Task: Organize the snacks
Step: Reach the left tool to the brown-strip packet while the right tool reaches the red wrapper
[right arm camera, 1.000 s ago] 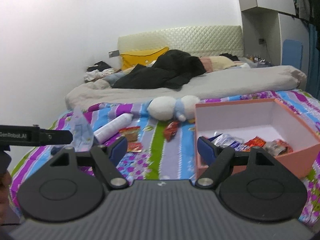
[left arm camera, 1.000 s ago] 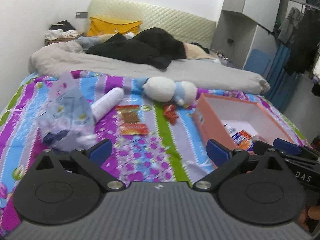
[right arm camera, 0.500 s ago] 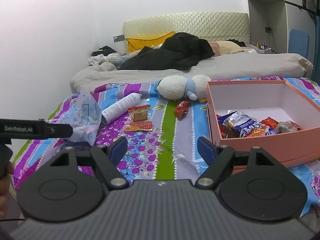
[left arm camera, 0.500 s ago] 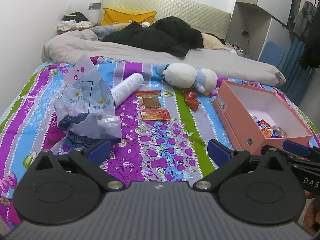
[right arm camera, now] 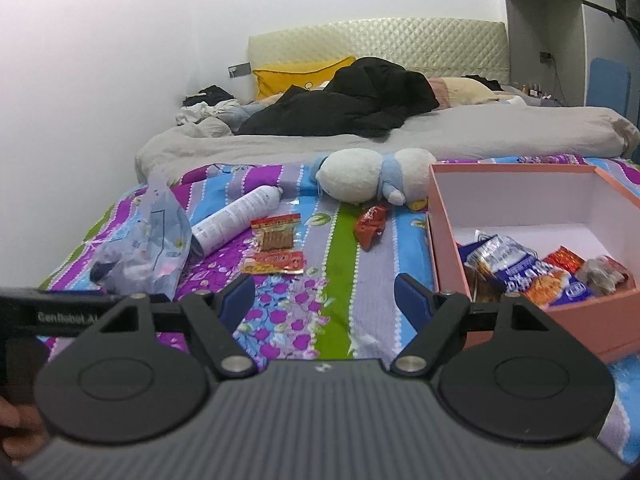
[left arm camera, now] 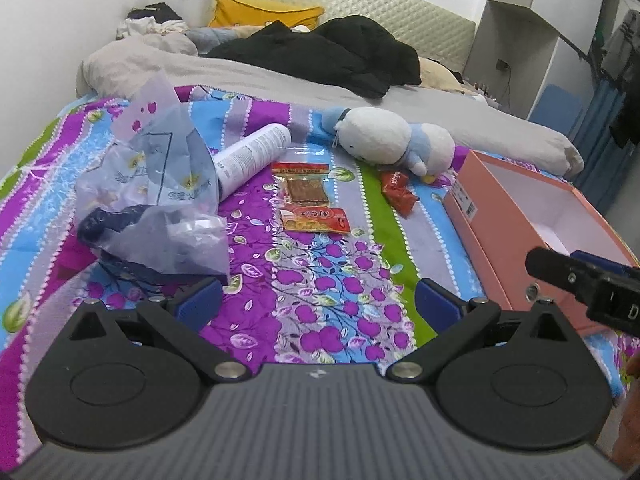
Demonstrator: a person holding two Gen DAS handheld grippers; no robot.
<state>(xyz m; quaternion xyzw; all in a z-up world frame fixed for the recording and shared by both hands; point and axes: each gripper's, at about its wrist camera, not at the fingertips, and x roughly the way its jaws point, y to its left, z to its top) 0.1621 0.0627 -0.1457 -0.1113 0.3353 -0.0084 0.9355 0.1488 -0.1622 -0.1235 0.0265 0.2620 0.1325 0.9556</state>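
left gripper (left arm camera: 316, 300): jaws released, empty, above bedspread (left arm camera: 320, 280) | right gripper (right arm camera: 324, 294): jaws released, empty | 3 snack packets (right arm camera: 276, 246) on bedspread between white bottle (right arm camera: 236, 218) and pink box (right arm camera: 448, 256) | more snacks inside box

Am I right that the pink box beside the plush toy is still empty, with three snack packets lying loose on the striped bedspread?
Not quite: the pink box already holds several snack packets, as the right wrist view shows. The rest stands.
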